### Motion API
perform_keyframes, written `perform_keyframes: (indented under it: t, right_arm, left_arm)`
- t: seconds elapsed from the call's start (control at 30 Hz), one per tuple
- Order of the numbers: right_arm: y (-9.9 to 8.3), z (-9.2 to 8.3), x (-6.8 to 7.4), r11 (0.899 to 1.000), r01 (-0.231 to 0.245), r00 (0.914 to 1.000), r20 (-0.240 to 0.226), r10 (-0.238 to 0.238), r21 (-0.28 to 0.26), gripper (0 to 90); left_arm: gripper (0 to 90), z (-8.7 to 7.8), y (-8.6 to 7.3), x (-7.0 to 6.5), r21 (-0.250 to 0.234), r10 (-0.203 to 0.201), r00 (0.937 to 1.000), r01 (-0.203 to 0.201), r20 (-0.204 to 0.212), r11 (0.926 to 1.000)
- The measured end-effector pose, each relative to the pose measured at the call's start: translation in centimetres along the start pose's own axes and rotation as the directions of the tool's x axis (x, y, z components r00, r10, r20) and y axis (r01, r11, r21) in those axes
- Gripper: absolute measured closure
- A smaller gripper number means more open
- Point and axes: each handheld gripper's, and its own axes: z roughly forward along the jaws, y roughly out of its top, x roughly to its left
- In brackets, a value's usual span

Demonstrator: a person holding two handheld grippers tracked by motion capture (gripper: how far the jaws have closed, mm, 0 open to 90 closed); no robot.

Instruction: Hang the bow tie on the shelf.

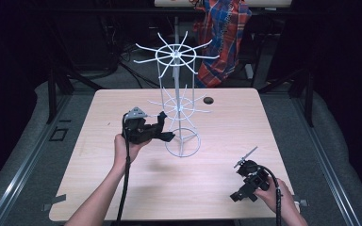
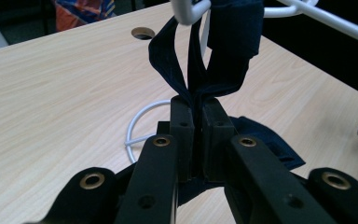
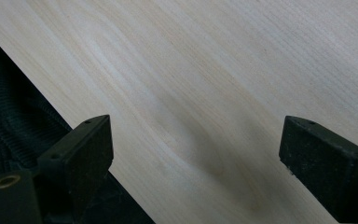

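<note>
A: While the left gripper (image 2: 193, 116) is clamped tight on the strap (image 2: 200, 70), I'm logging it as held — jaws fully closed, dark cloth pinched between the pads. Agree?

B: Yes. Strap sits just under a prong of the rack (image 1: 176, 110), lower tier; its upper loop looks to be around the prong tip (image 2: 189, 14). High view puts the left gripper (image 1: 158, 127) just beside the rack post, above the table (image 1: 122, 188).

A: Right gripper (image 3: 196, 154)?

B: Jaws wide apart, nothing between them, just bare table (image 3: 191, 70) underneath. High view has it (image 1: 247, 181) near the front right edge, well apart from the rack.

A: Handling notes for the strap?

B: Soft, limp, light. Folds on itself, a tail (image 2: 270, 144) droops to the table behind the jaws. Not fragile, not slippery by the look — woven fabric, grips fine.

A: Where to grab?

B: Where it's held now, low on the doubled part, so the loop above stays free to open over the prong. Grabbing the loop itself would squash it shut.

A: Risks?

B: Rack is thin wire, likely light; a tug could tip it. Loop could slide off the prong tip if pulled sideways.

A: Step?

B: Hanging the strap on the lower tier, nearly seated, I'd judge.
</note>
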Motion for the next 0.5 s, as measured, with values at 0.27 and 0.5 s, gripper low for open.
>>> perform_keyframes:
  t: [0.27, 0.5]
  right_arm:
    - [0.0, -0.02, -0.05, 1.0, 0.004, 1.0, -0.003, -0.004, 0.004, 9.6]
    - [-0.01, -0.05, -0.05, 1.0, 0.01, 1.0, -0.002, -0.01, 0.008, 9.5]
  left_arm:
    - [83.3, 0.31, -0.33, -0.12, 0.006, 0.012, 0.9998, -0.012, -0.018, 0.9999]
    - [79.1, 0.73, -0.61, -0.18, 0.003, 0.009, 0.9991, -0.009, -0.041, 1.0]
